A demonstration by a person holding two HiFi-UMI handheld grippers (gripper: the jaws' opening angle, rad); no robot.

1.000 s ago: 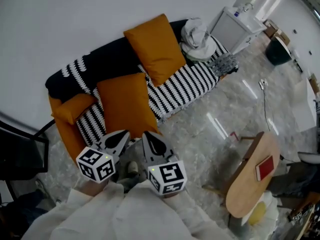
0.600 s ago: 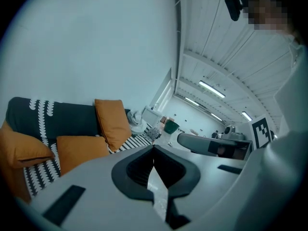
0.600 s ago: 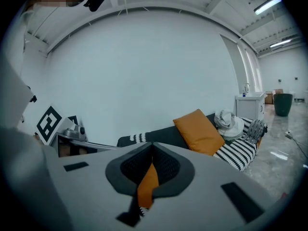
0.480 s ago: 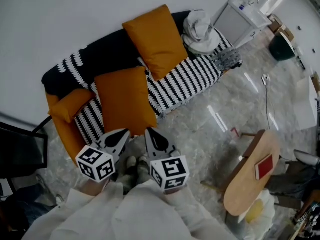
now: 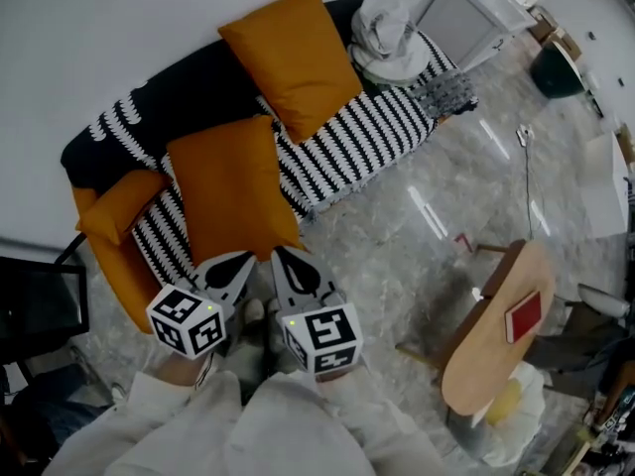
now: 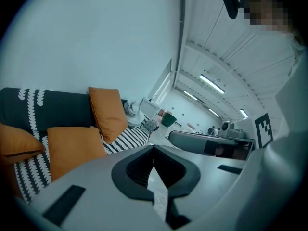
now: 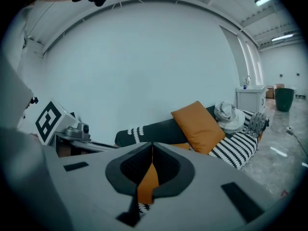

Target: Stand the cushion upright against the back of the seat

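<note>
The left claw (image 5: 238,264) and the right claw (image 5: 286,263) are both clenched and empty, side by side near the front edge of the orange cushion (image 5: 230,188). It lies flat on the striped sofa (image 5: 367,152) seat. Another cushion (image 5: 291,58) leans against the backrest.

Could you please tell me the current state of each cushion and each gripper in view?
Large cushion: lying down on the seat, untouched.
Back cushion: upright, leaning against the backrest.
Small cushion: lying at the sofa's end.
Left gripper: shut, empty, near the large cushion's front edge.
Right gripper: shut, empty, beside the left one.
</note>
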